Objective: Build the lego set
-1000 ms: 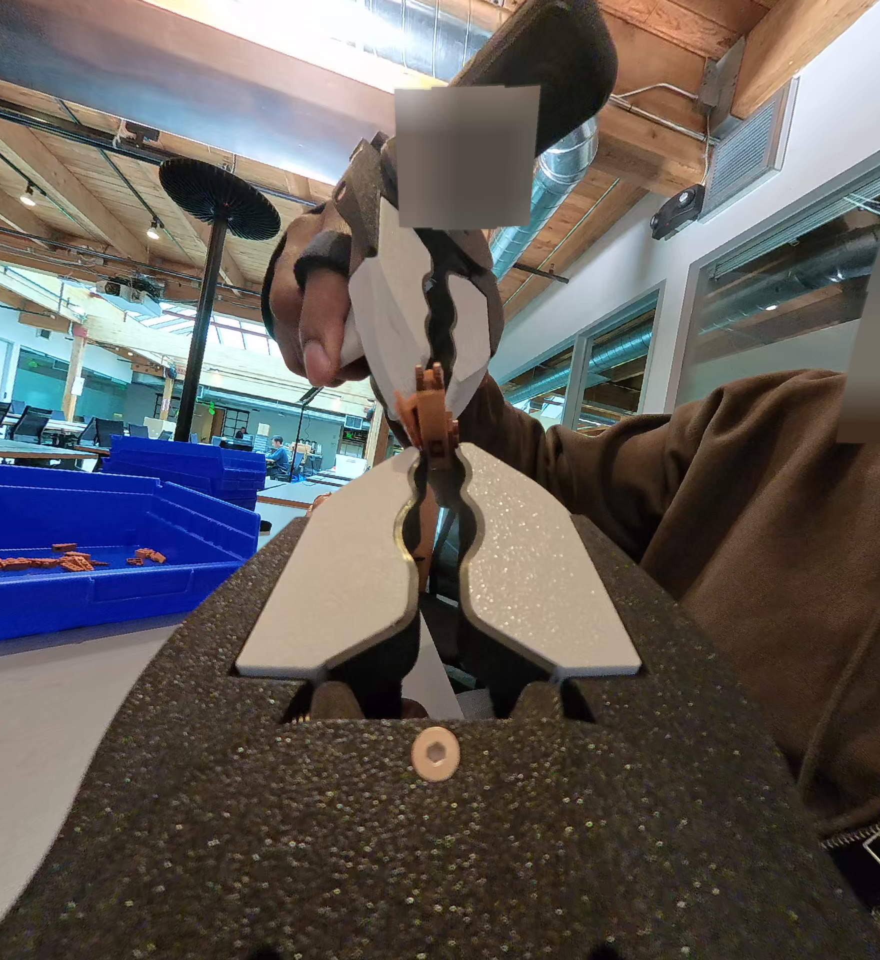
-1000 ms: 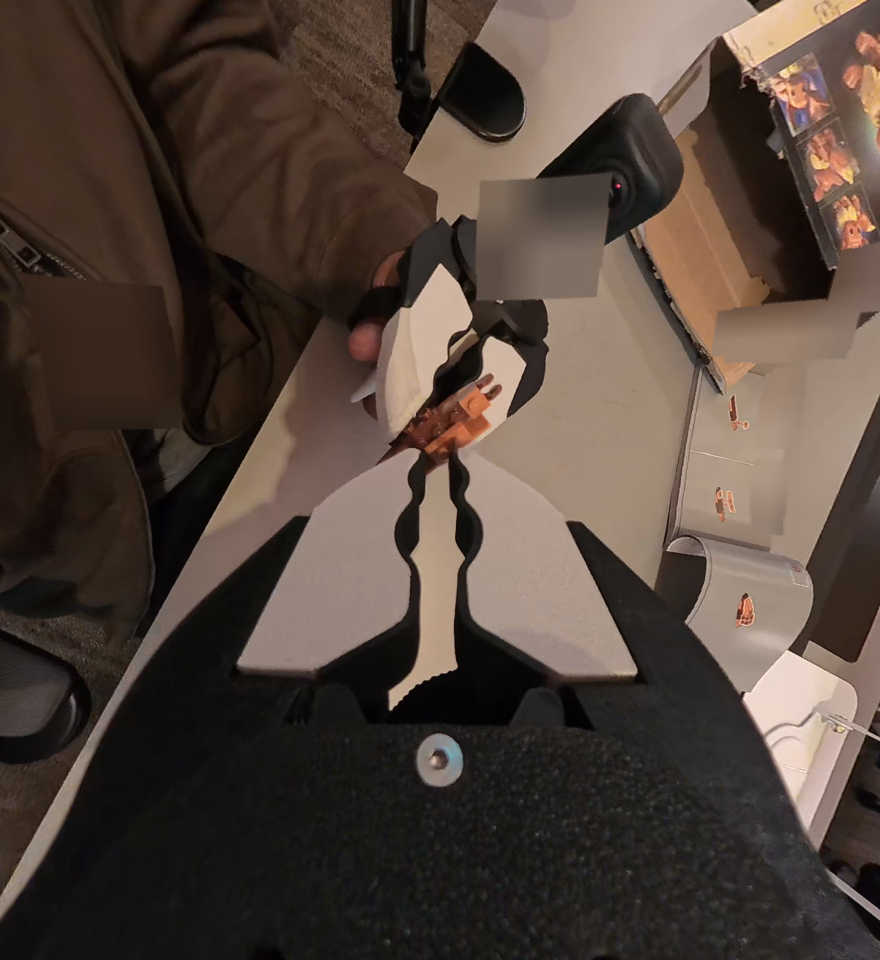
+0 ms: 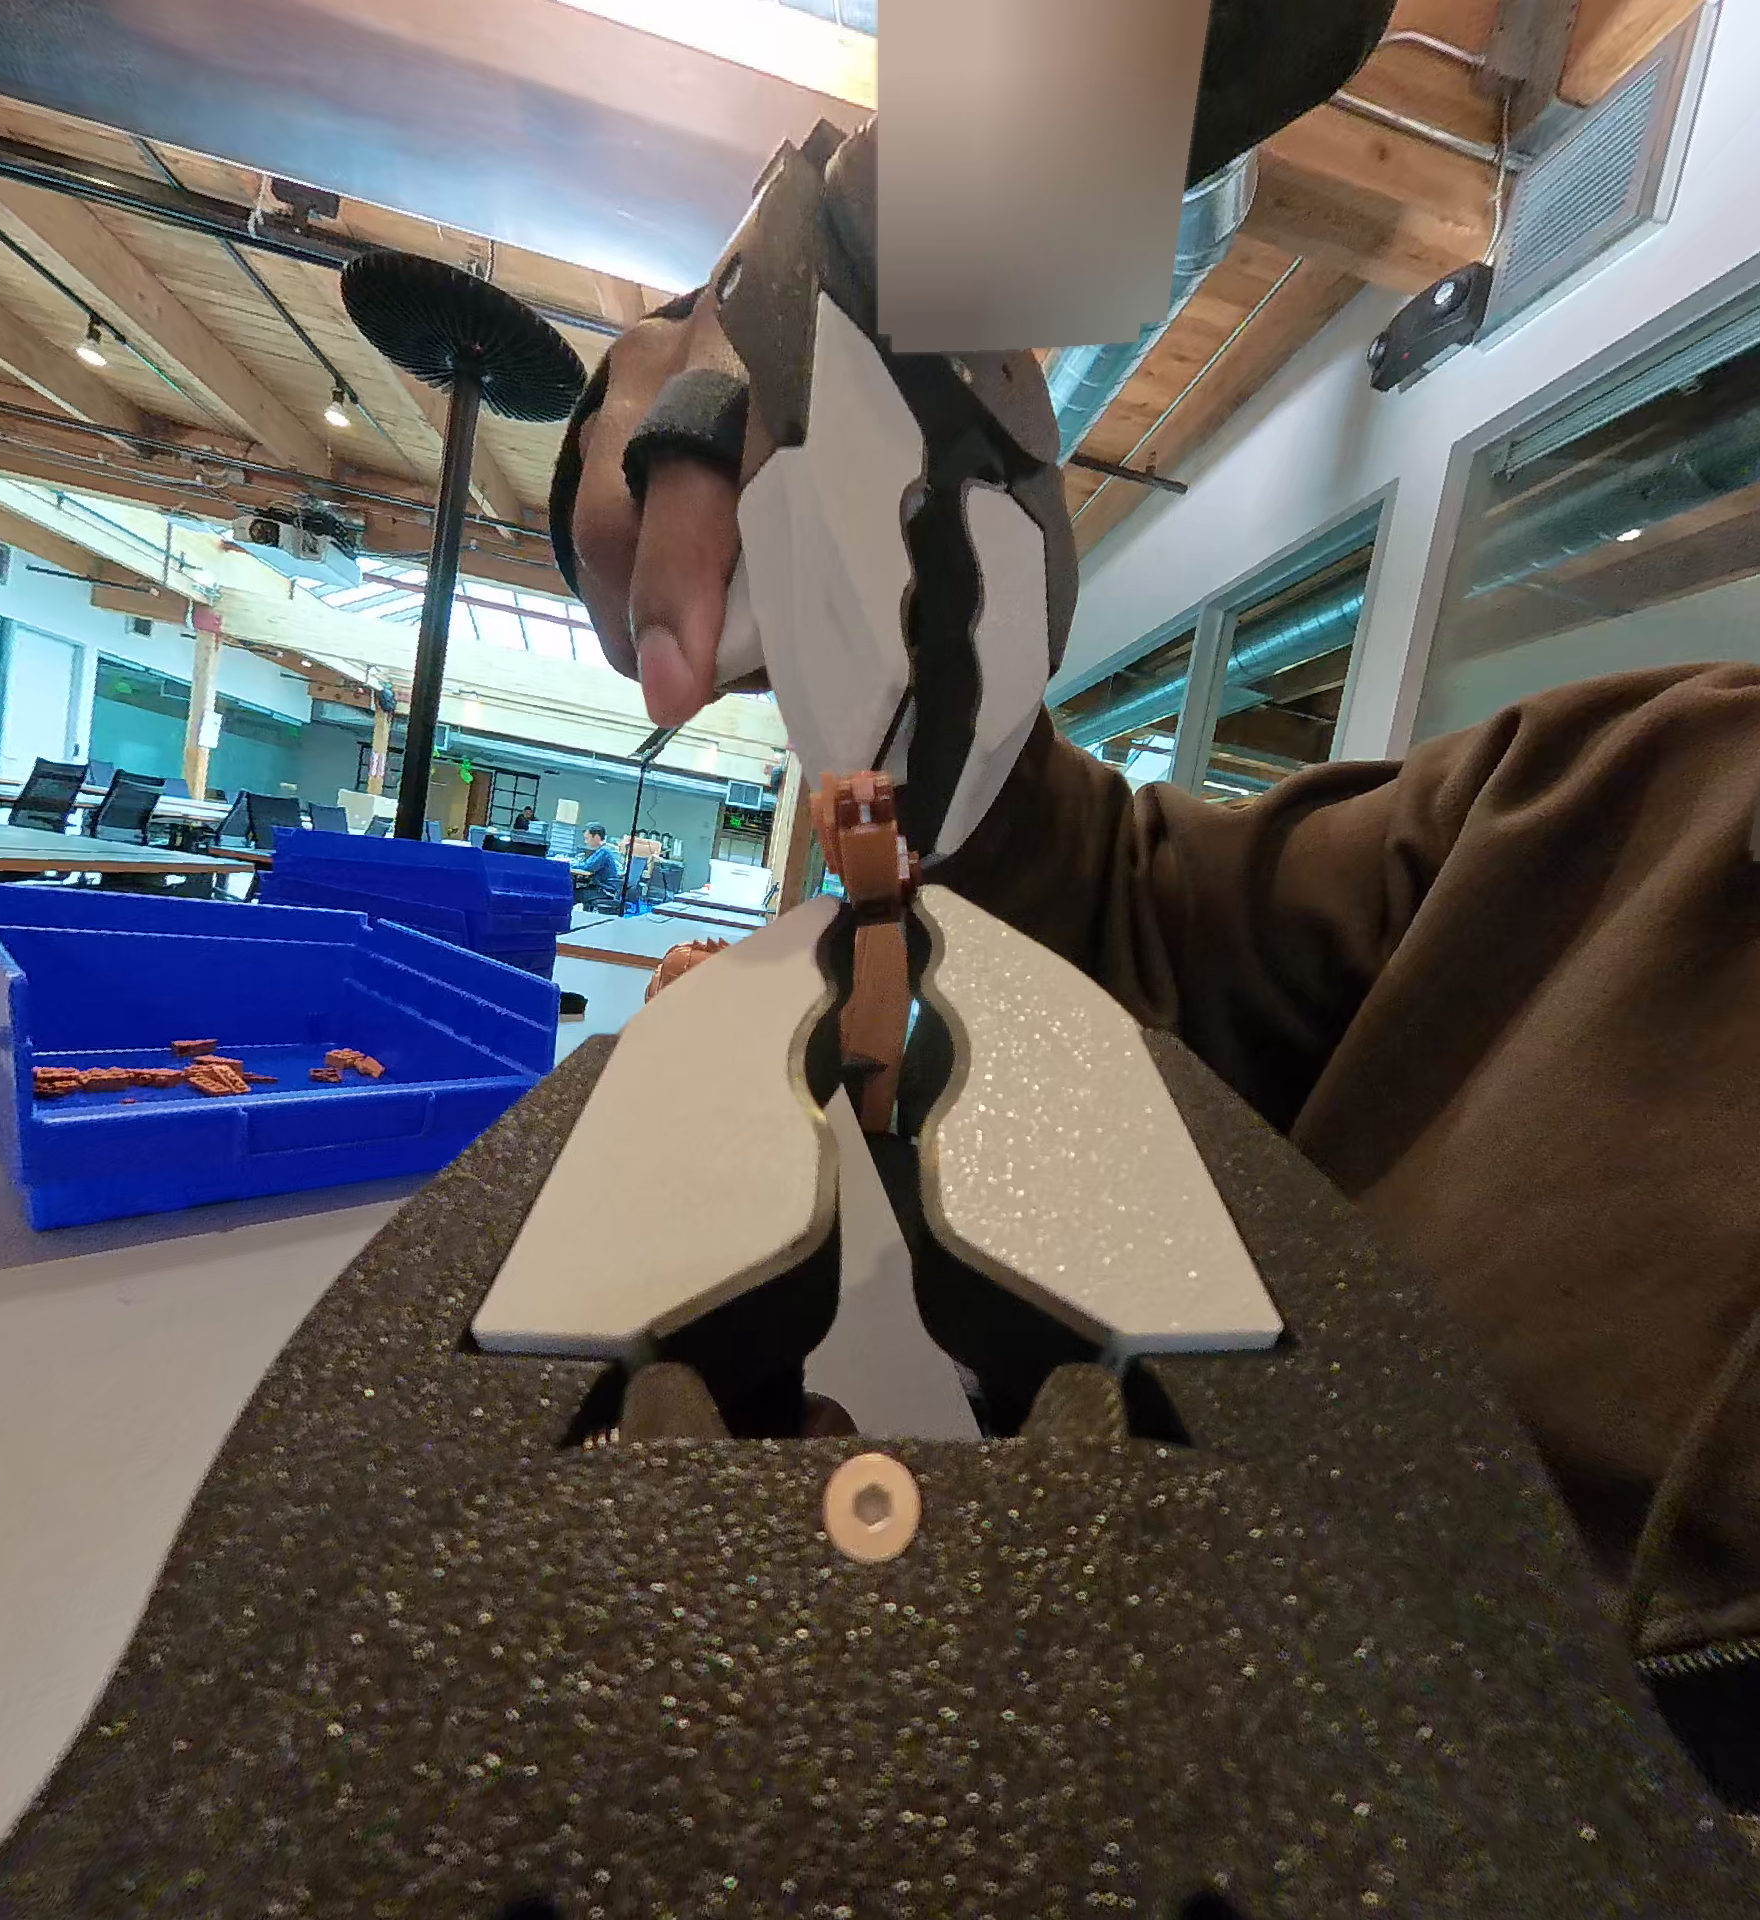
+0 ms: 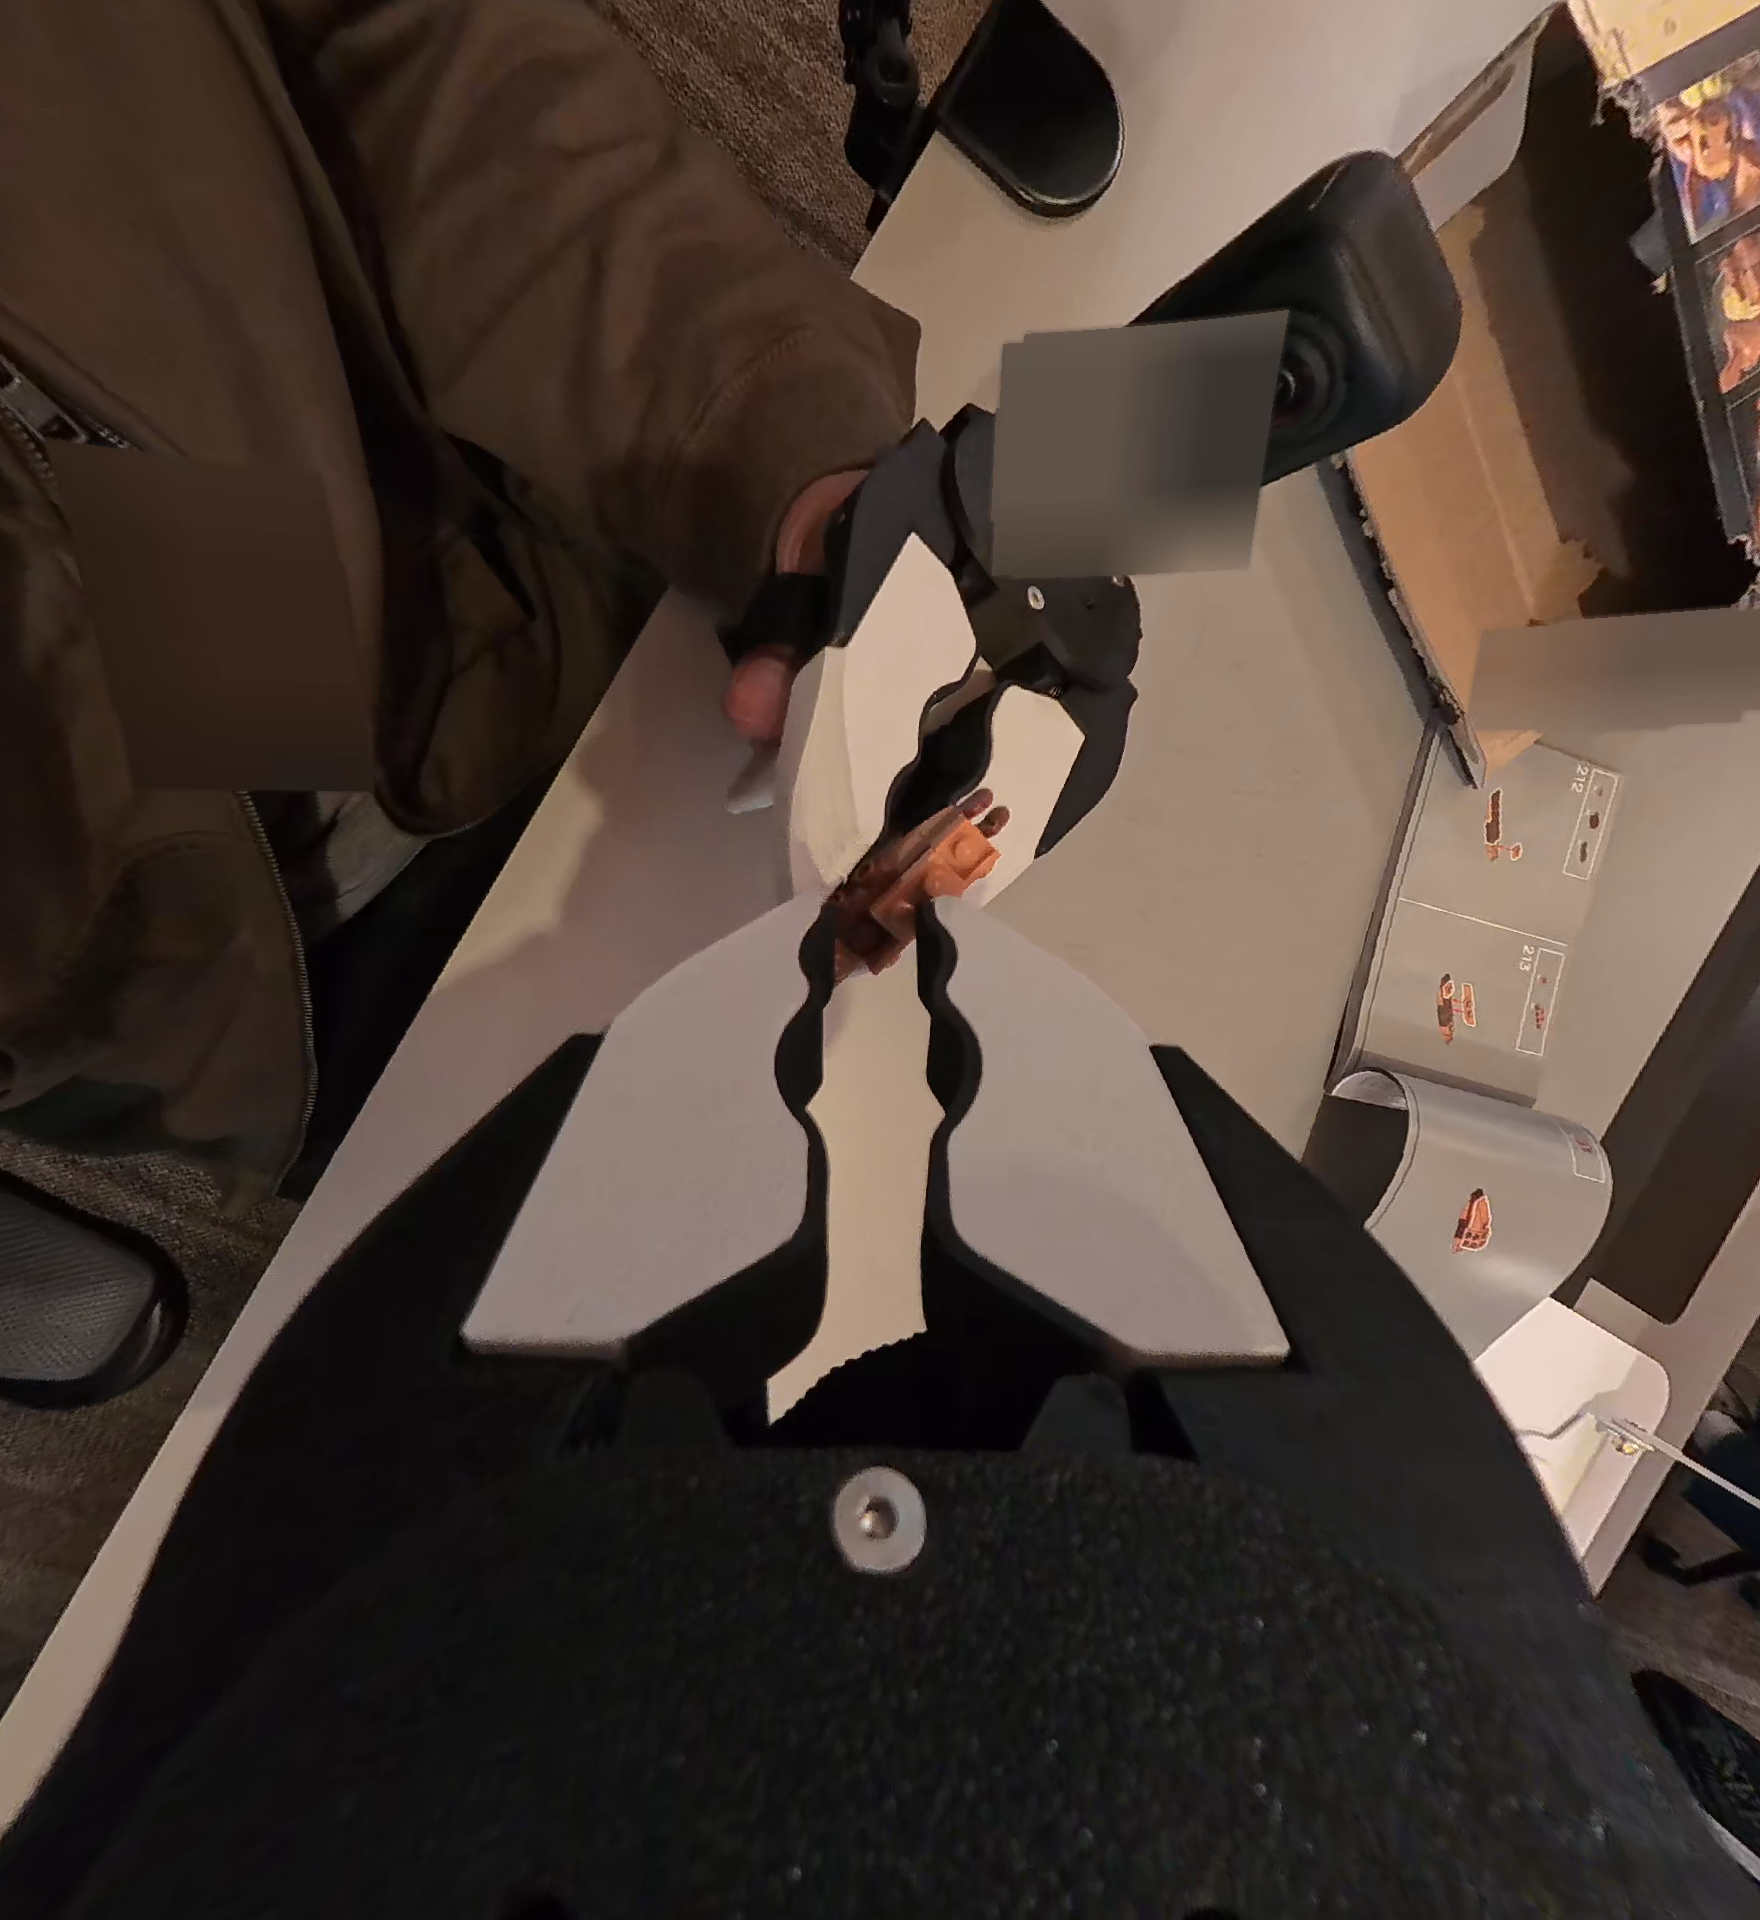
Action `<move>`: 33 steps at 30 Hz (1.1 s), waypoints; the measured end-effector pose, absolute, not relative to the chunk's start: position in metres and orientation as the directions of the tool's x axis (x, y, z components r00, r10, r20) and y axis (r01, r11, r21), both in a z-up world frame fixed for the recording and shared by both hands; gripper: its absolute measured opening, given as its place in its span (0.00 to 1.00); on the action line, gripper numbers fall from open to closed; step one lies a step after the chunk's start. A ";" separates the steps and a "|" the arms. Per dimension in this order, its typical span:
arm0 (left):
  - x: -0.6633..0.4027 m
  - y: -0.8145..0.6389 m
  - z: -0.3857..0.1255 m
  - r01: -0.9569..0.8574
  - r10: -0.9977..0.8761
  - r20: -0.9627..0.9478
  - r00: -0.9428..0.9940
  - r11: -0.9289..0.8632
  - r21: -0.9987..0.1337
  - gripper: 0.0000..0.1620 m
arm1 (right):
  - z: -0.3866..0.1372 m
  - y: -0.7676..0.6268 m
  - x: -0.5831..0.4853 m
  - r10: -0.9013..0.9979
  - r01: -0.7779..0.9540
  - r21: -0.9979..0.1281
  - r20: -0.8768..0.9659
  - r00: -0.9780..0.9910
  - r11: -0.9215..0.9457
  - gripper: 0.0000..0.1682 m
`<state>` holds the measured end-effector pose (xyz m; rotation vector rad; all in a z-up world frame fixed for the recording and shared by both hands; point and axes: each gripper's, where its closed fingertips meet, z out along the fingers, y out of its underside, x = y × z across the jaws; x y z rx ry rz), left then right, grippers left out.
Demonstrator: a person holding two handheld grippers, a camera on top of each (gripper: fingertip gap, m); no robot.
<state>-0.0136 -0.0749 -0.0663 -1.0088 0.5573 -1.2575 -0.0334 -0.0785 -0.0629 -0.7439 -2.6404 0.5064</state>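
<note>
A small brown and orange lego assembly (image 3: 860,842) is held in the air between both grippers. My left gripper (image 3: 871,909) is shut on its lower part, which runs down between the fingers. My right gripper (image 3: 897,810) comes down from above, with its tips on the upper part. In the right wrist view, my right gripper (image 4: 876,920) is shut on the assembly (image 4: 923,878). The left gripper (image 4: 917,831) meets it from the far side. The joint between the parts is hidden by the fingertips.
A blue bin (image 3: 232,1153) with several brown pieces stands on the white table at left, with stacked blue bins (image 3: 419,883) behind it. An open instruction booklet (image 4: 1478,935) and the set's cardboard box (image 4: 1541,436) lie on the table (image 4: 1219,831) at right. The person's brown sleeve (image 3: 1478,935) is close by. Only a small space, under 4 cm, lies between the two pairs of fingers.
Both grippers keep their hold on the assembly. The left gripper has turned a little relative to the right one.
</note>
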 end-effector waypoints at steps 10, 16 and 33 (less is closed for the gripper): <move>-0.013 -0.078 -0.063 0.494 -0.948 0.114 0.297 0.050 -0.868 0.06 | -0.060 -0.082 -0.034 0.533 0.401 -0.424 0.261 -0.805 0.812 0.08; -0.014 -0.078 -0.063 0.494 -0.945 0.107 0.308 0.062 -0.867 0.06 | -0.059 -0.082 -0.036 0.531 0.393 -0.423 0.283 -0.798 0.816 0.08; -0.026 -0.076 -0.053 0.494 -0.905 0.042 0.423 0.191 -0.848 0.06 | -0.042 -0.072 -0.047 0.690 0.458 -0.517 0.507 -0.517 0.723 0.15</move>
